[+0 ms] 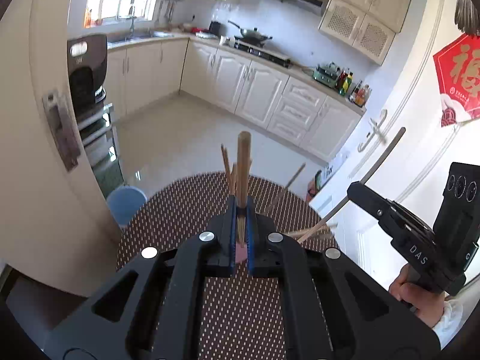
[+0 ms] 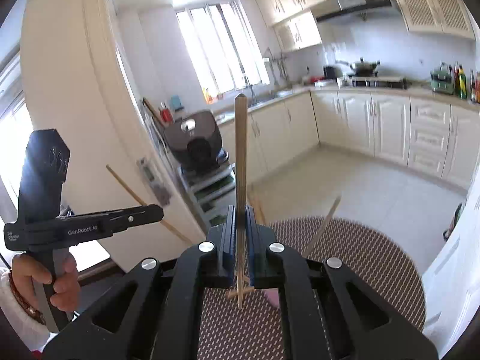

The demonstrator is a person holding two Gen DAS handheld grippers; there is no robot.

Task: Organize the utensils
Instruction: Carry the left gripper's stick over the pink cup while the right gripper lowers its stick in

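Note:
My left gripper point(image 1: 241, 207) is shut on a wooden chopstick point(image 1: 243, 162) that stands upright between its blue pads, above the brown dotted table mat point(image 1: 186, 207). In the right wrist view, my right gripper point(image 2: 240, 210) is shut on another wooden chopstick point(image 2: 241, 150), also upright. Each view shows the other gripper off to one side: the right gripper point(image 1: 354, 189) and the left gripper point(image 2: 160, 211), each with its stick slanting through it. More chopsticks point(image 1: 226, 162) point(image 2: 324, 225) stick up behind the fingers, their lower ends hidden. A pink object point(image 1: 240, 253) lies under the left jaws.
The round table's mat point(image 2: 360, 255) ends close ahead, with tiled kitchen floor point(image 1: 180, 132) beyond. A cream door frame point(image 1: 60, 180) stands at the left and a white door point(image 1: 405, 120) at the right. A blue stool point(image 1: 126, 201) sits by the table. Hands point(image 2: 60, 273) hold the gripper handles.

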